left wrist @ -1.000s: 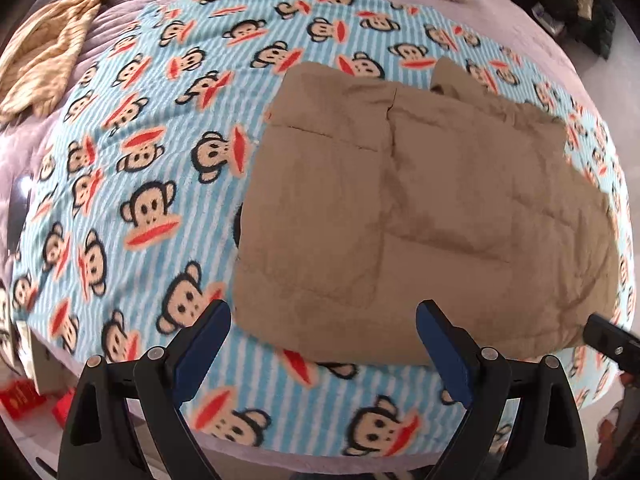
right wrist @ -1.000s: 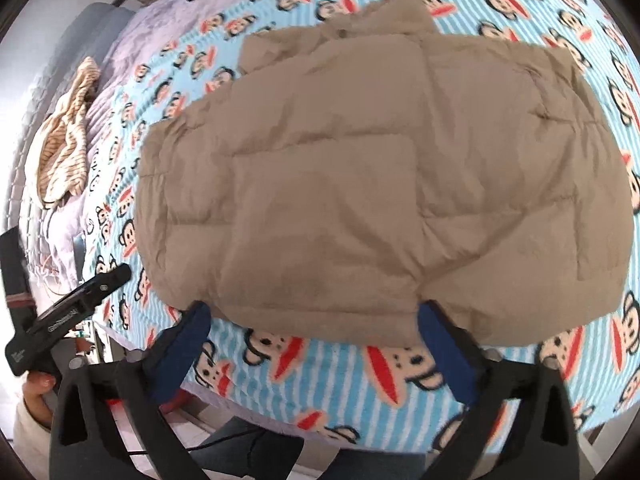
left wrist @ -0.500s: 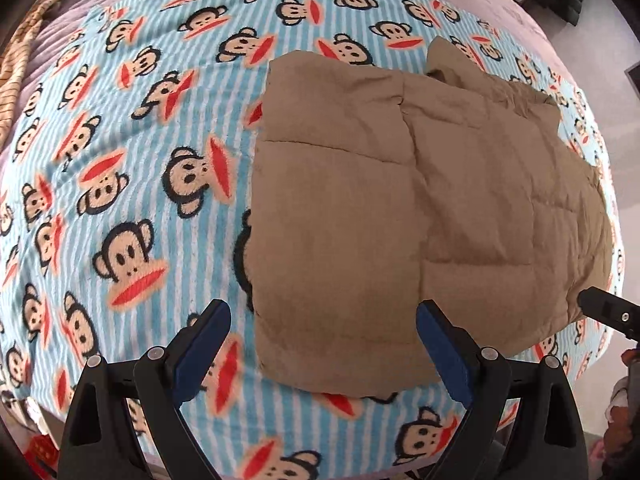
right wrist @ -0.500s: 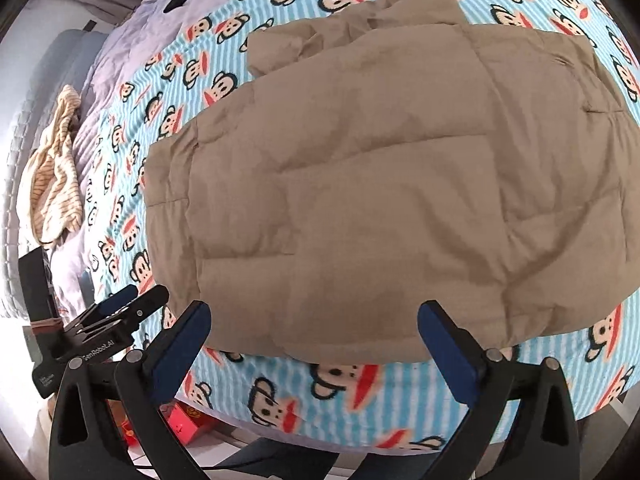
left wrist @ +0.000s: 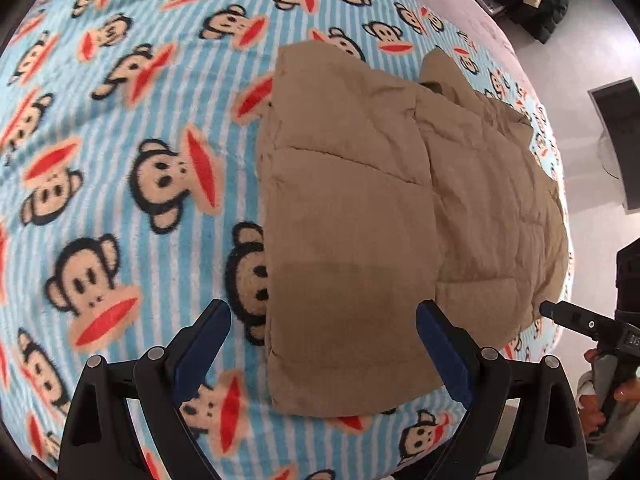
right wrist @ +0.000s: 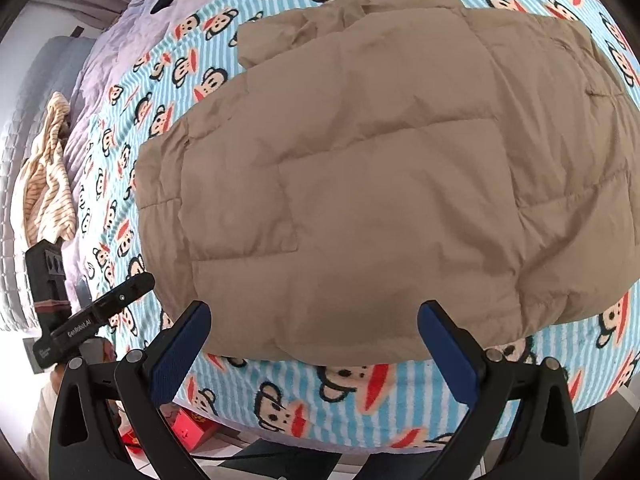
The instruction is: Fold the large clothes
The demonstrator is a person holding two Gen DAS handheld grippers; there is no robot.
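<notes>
My left camera looks down past my open jaws at the near left corner of the tan padded jacket (left wrist: 360, 208), close above it. My right camera faces the jacket's near edge from slightly farther back. Both views share the jacket and the monkey-print blanket (right wrist: 360, 384) around it.

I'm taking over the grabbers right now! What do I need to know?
Left gripper: open, holding nothing, hovering over the near left edge of the tan puffer jacket.
Right gripper: open, holding nothing, over the jacket's near hem.
The jacket lies flat on the monkey blanket on the bed, already partly folded in, with its collar at the far end.
Done: the jacket is spread out and its sides seem to be tucked in.
Left: probably grab the near hem with both grippers and fold it toward the collar.
</notes>
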